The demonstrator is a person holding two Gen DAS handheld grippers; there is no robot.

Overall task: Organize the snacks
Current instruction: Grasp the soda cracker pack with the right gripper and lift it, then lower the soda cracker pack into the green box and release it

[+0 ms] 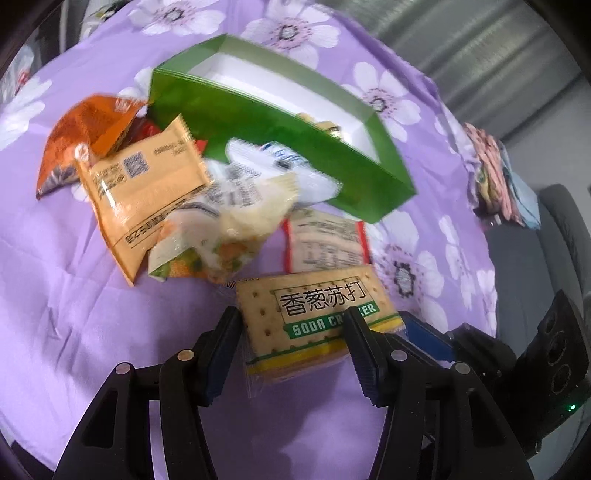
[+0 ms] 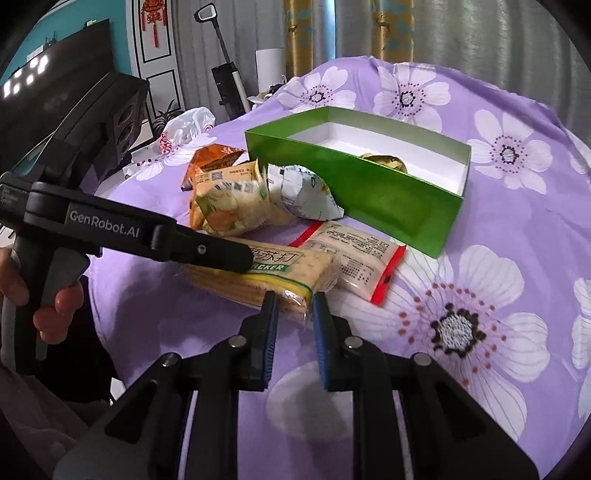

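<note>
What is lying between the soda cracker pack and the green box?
A red-edged white packet lies between the soda cracker pack and the green box. The right wrist view shows it best; the left wrist view shows it too.

we are in a home: purple floral bedsheet (image 2: 480,229), dark flat television (image 2: 55,92), upright black vacuum cleaner (image 2: 227,81), gold patterned curtains (image 2: 306,33)

Two close, down-tilted views; shared green box (image 1: 280,147).

Soda cracker packet (image 1: 314,317): glossy clear plastic film. Green box (image 2: 373,192): glossy card outside, matt white inside. Floral bedsheet (image 2: 498,295): soft matt cloth, creased. Gripper fingers (image 2: 271,332): matt black plastic, ribbed blue pads.
</note>
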